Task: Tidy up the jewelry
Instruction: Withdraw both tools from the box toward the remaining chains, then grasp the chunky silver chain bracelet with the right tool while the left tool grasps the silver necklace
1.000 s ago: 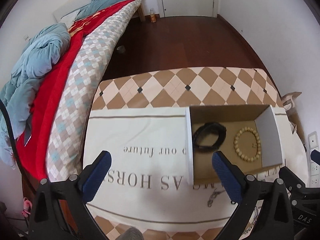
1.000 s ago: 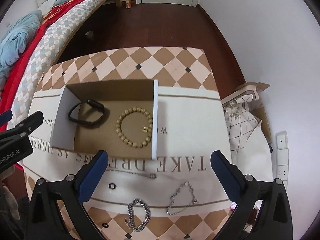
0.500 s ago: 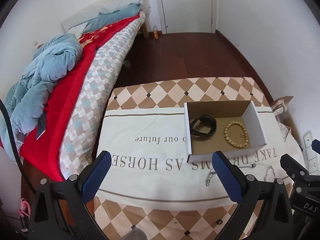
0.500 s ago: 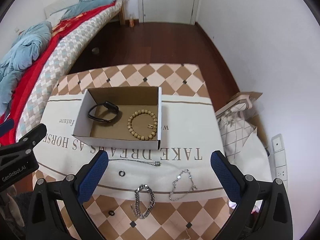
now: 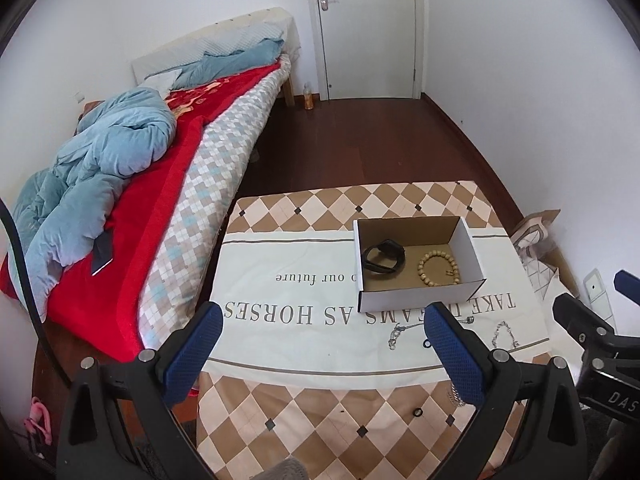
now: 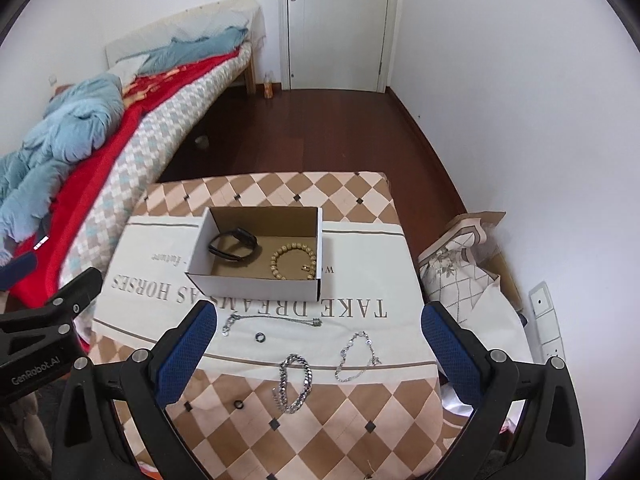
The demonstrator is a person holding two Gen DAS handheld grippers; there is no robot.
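1. On the far left we see the bed with its red cover and a crumpled blue duvet.
2. Our left tongs hang above the counter with the jaws wide apart, holding nothing.
3. Toward the middle of the counter sits an open cardboard box; inside it a black band lies to the left of a beaded bracelet.
4. Just in front of the box, on the printed cloth, we find a thin chain and a small dark ring.
5. Nearer to us lie a chunky silver bracelet, a fine silver bracelet and another dark ring.
6. Our right tongs hover over these pieces, jaws spread, gripping nothing.
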